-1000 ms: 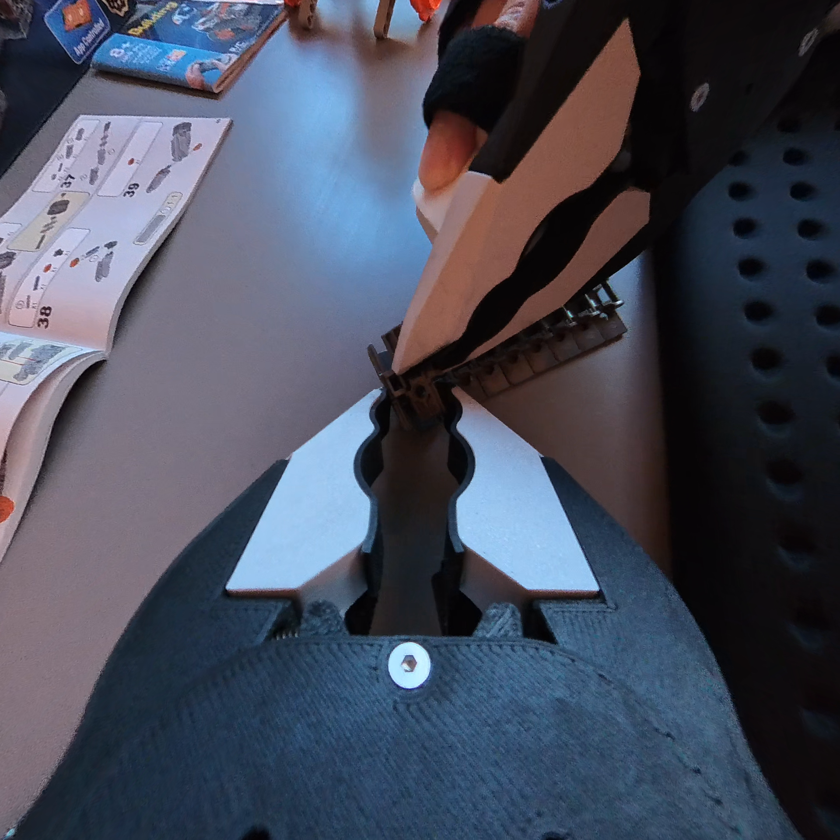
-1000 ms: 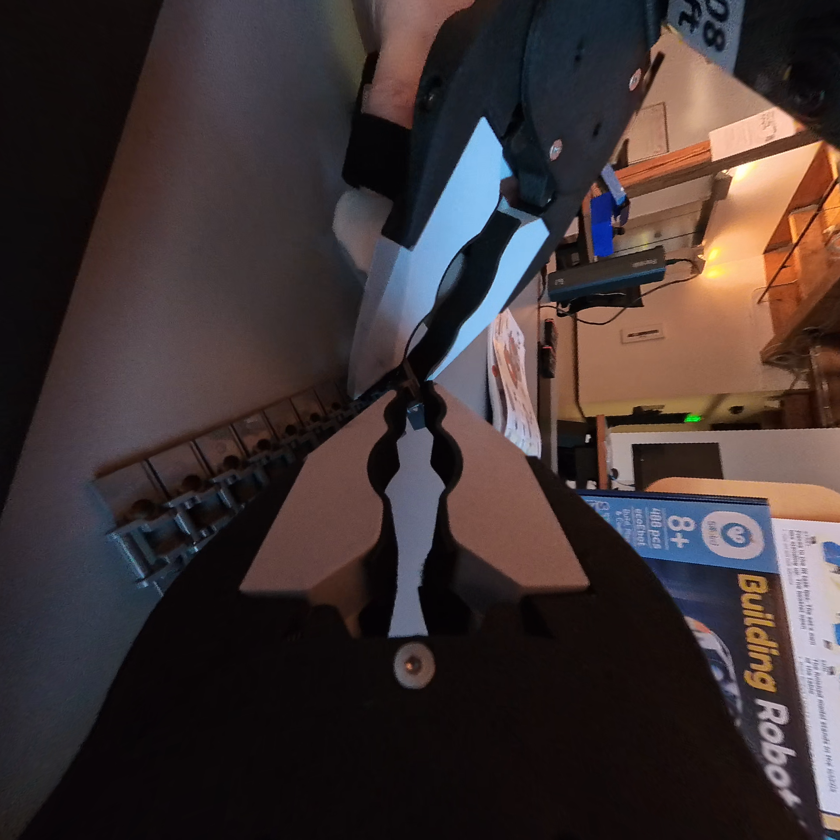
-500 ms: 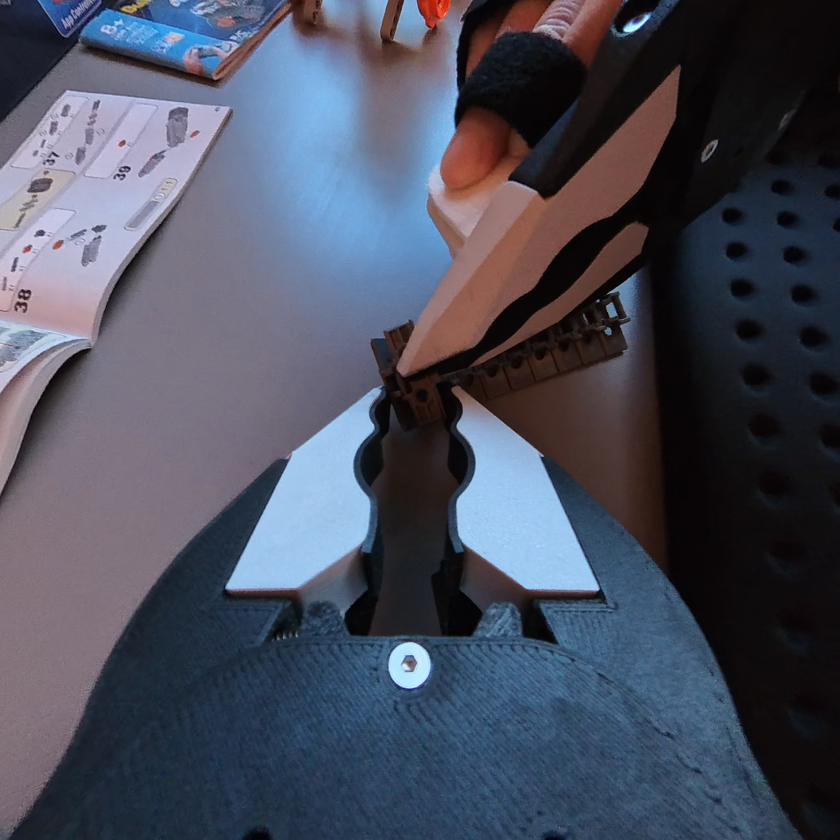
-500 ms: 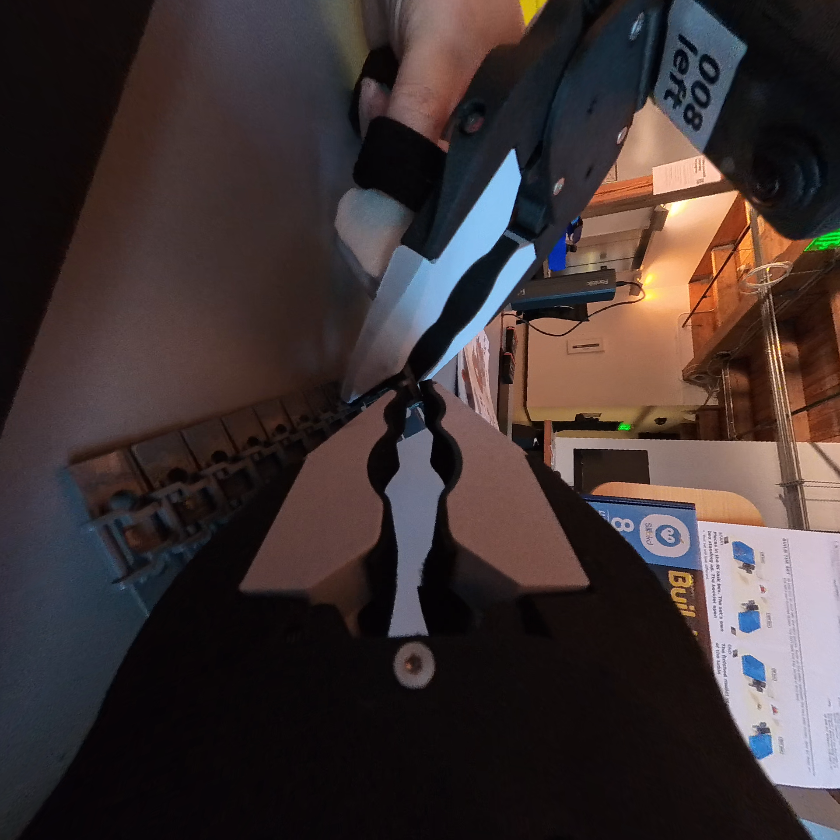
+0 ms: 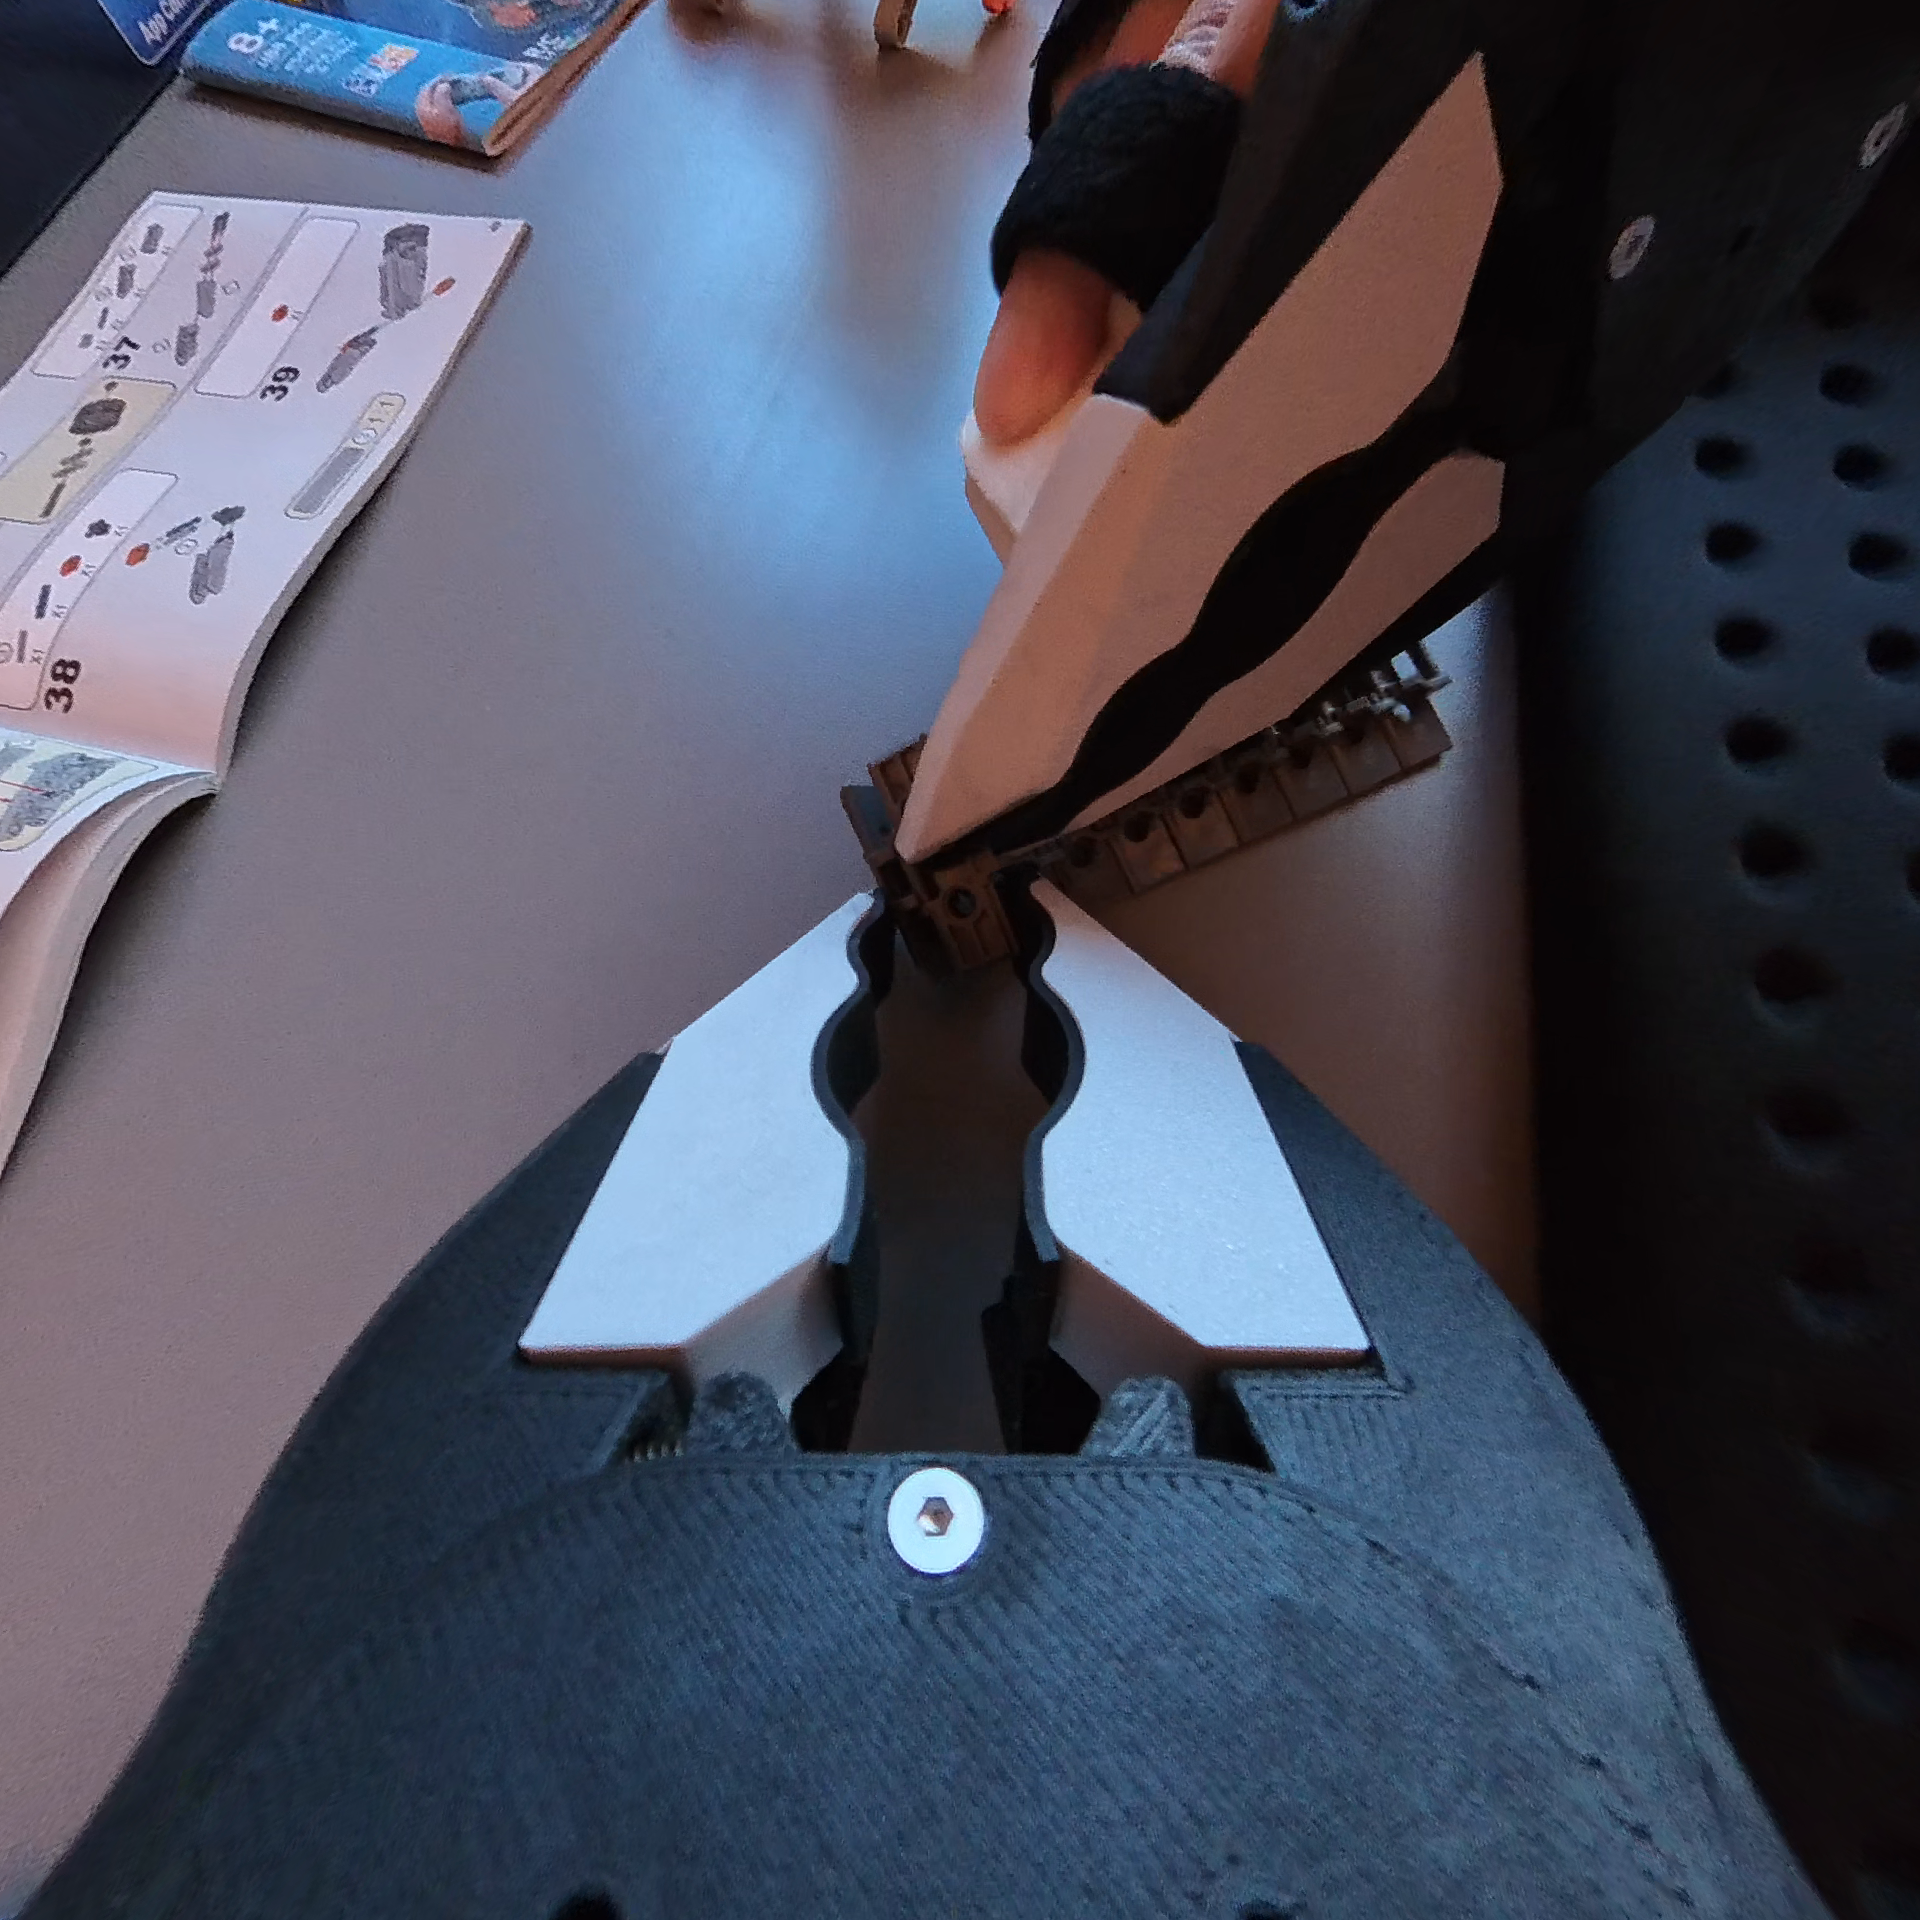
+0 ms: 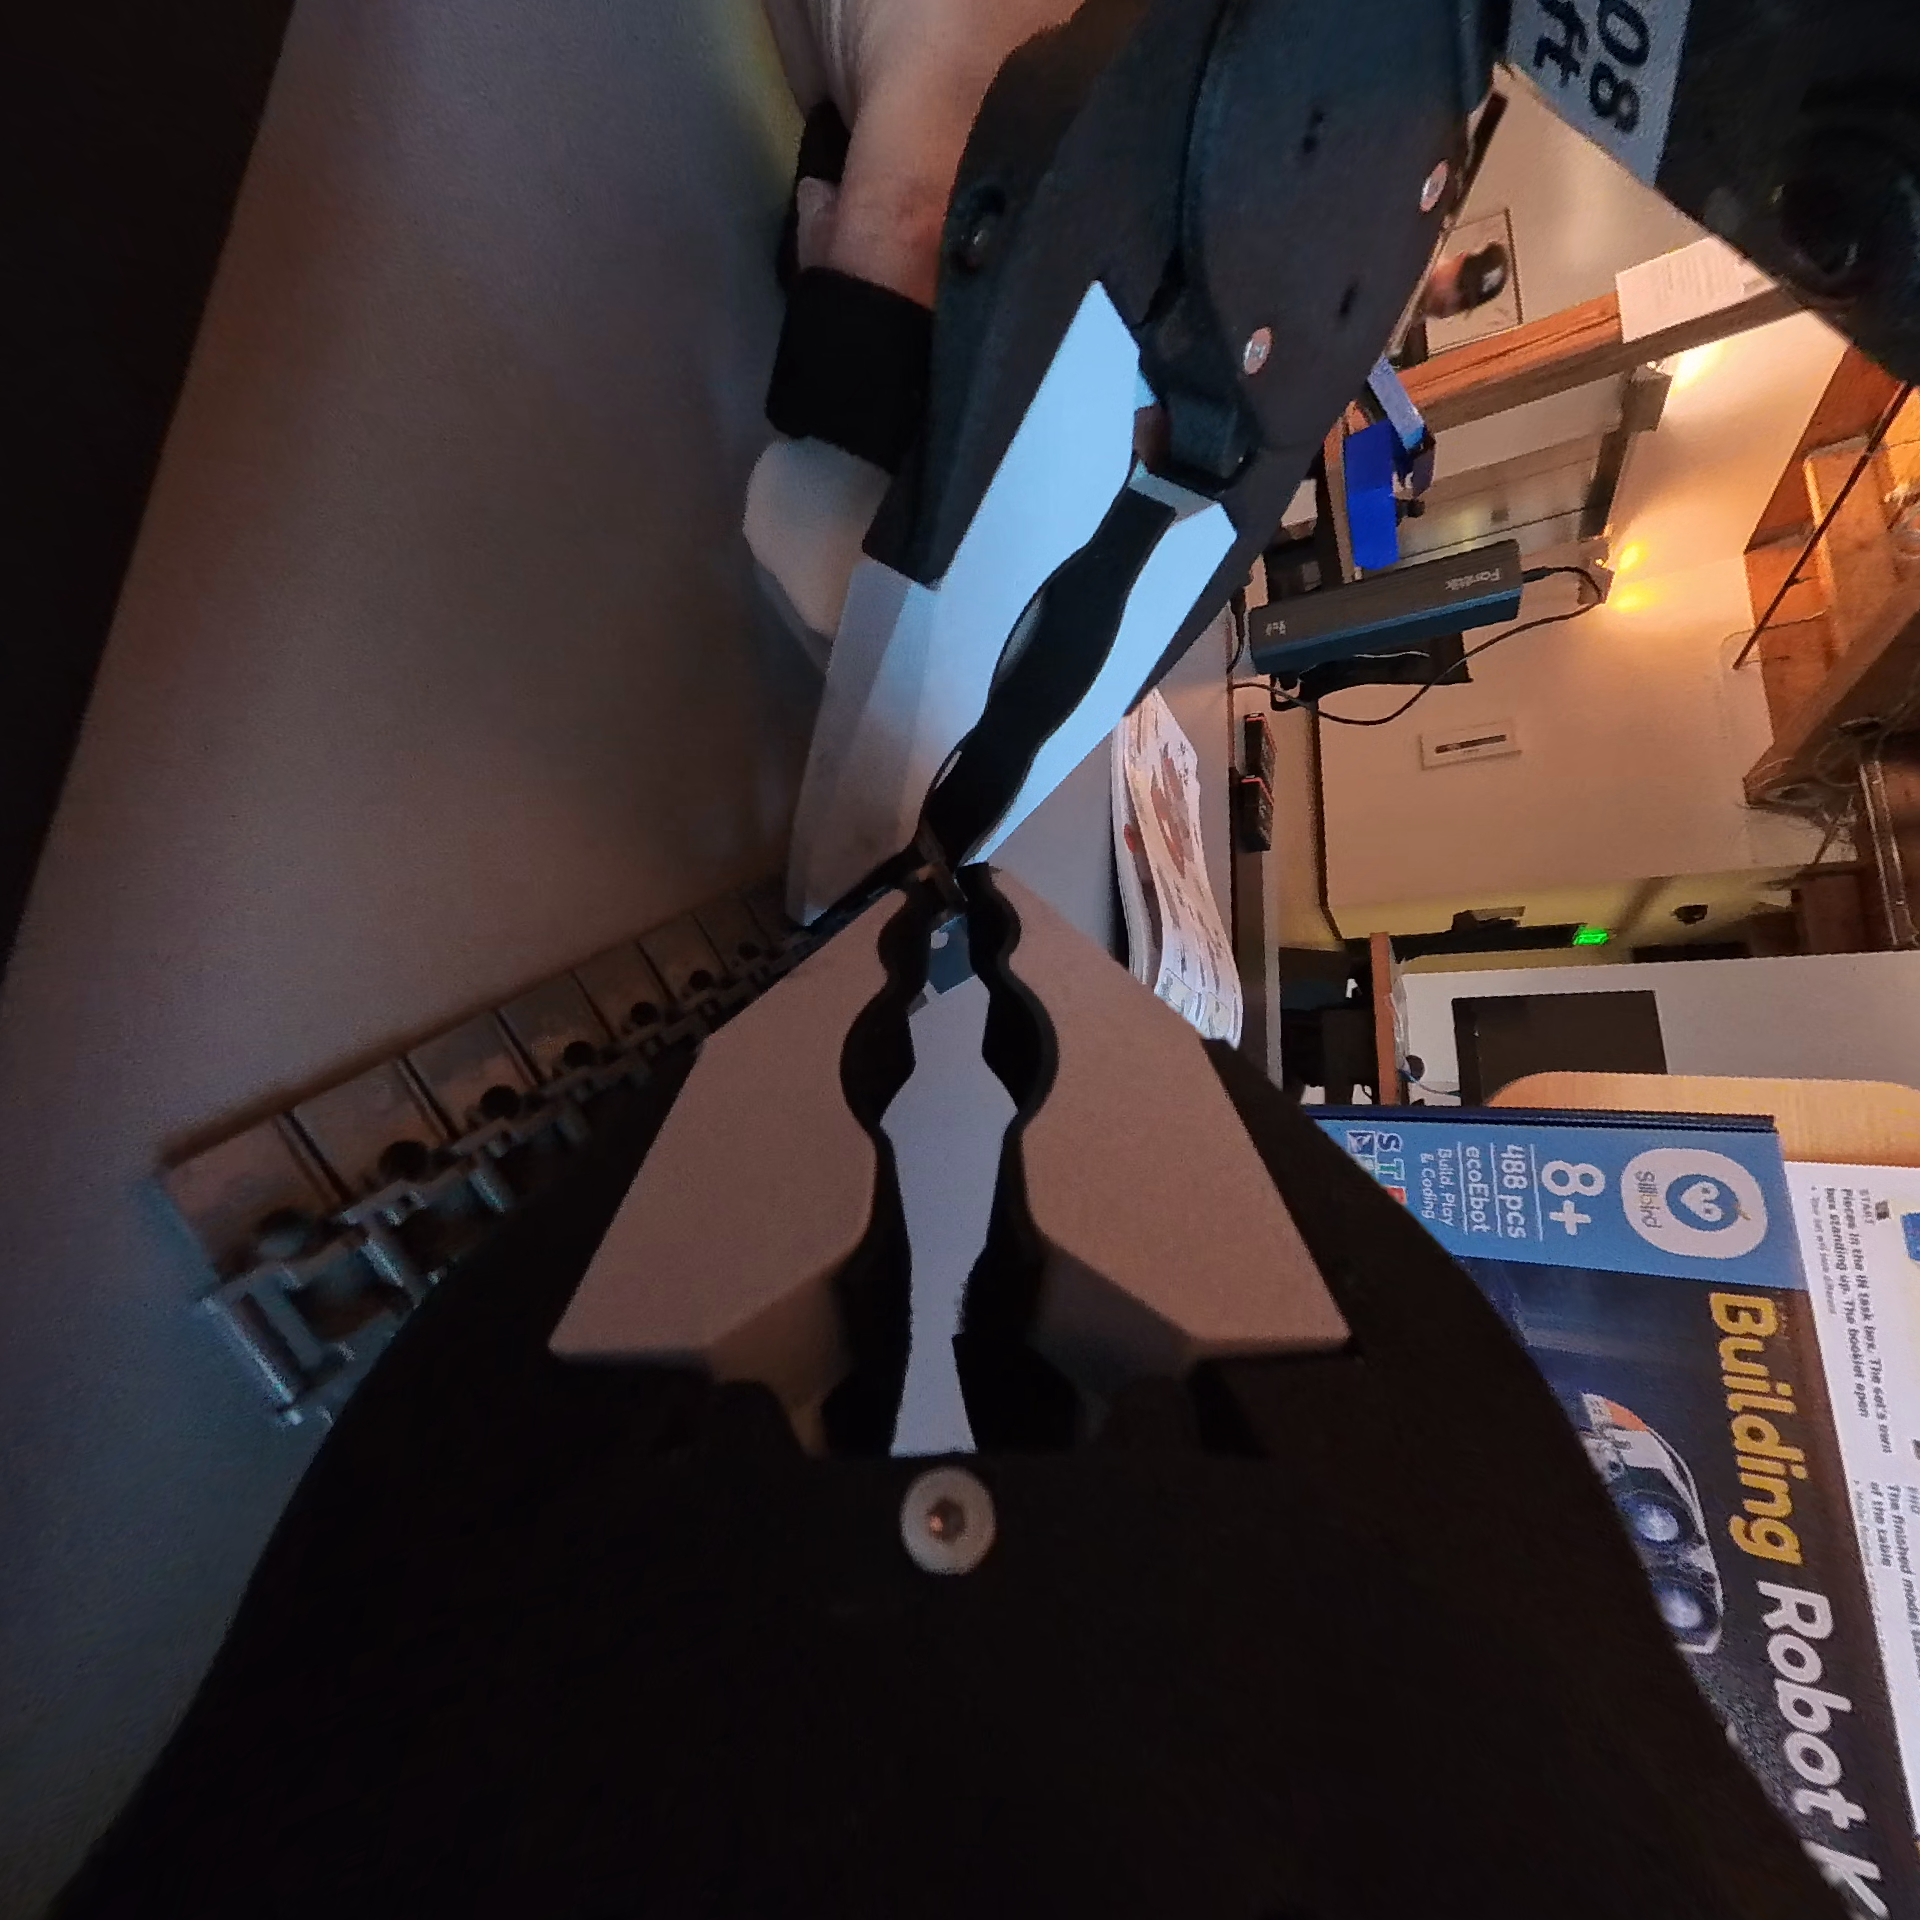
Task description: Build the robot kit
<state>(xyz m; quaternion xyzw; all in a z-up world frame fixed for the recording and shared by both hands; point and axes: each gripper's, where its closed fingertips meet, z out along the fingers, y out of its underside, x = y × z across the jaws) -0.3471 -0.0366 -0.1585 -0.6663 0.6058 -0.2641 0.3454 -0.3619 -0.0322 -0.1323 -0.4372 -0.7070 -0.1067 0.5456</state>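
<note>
Right hand-held gripper [image 5: 961, 847] slightly lower again

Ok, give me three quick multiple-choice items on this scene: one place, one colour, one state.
1. Seen from the left gripper, the open instruction booklet lies: A to its left; B to its right; C beneath it.
2. The finger band beside the right gripper is: A red; B black; C white.
3. The left gripper's jaws are: A wide open; B closed empty; C closed on the track chain end link.

Answers: A, the booklet fills the left wrist view's left side; B, the band is plainly black; C, the link sits pinched between them.
</note>
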